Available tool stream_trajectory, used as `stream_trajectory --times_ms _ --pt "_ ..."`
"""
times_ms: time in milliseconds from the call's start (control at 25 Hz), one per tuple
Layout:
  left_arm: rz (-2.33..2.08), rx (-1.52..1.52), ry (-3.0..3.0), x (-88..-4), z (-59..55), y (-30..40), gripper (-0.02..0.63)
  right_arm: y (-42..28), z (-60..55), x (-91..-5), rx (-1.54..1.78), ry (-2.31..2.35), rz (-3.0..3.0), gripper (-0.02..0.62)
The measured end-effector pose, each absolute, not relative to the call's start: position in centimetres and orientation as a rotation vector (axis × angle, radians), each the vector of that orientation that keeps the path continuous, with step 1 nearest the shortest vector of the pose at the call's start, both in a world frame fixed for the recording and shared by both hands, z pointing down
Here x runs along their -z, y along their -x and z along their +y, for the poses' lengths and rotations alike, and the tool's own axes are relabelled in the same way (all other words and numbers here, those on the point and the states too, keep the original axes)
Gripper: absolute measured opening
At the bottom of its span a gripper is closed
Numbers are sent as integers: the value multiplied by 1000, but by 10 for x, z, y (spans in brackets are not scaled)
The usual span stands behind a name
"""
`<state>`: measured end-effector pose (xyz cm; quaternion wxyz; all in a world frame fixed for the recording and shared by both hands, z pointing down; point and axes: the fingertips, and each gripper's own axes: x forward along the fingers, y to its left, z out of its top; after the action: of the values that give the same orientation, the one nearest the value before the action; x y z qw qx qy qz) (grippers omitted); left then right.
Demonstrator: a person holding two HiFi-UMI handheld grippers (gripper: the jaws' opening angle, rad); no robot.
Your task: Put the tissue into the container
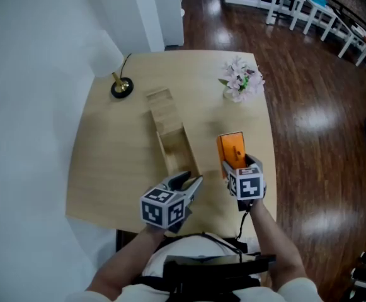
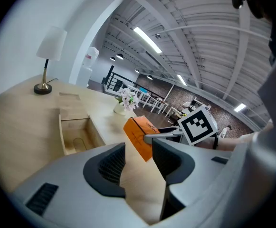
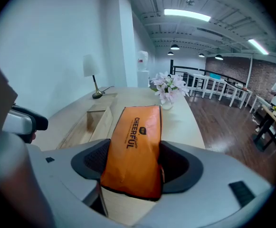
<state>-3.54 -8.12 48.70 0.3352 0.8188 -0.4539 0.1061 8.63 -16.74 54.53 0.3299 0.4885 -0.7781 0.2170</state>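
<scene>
An orange tissue pack (image 1: 231, 148) is held off the table, just right of the open wooden container (image 1: 177, 151). My right gripper (image 1: 234, 163) is shut on the pack's near end. In the right gripper view the pack (image 3: 133, 151) fills the gap between both pads and sticks out forward. The container (image 3: 92, 120) lies to the left of it. My left gripper (image 1: 192, 181) hovers near the container's front end, open, with only tabletop showing between its jaws (image 2: 138, 163). From there the pack (image 2: 138, 134) hangs to the right of the empty container (image 2: 78, 134).
The container's sliding lid (image 1: 160, 102) is pulled out toward the far side. A small lamp (image 1: 121, 87) stands at the back left and a vase of flowers (image 1: 240, 80) at the back right. The table's right edge (image 1: 272, 168) drops to dark wood floor.
</scene>
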Motion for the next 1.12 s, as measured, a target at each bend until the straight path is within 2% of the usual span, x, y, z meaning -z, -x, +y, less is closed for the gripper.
stream_trajectory --times_ms 1120 --pt "-1290 -212 -2092 -487 -54 147 172 66 -161 -522 -443 -1154 -2149 333"
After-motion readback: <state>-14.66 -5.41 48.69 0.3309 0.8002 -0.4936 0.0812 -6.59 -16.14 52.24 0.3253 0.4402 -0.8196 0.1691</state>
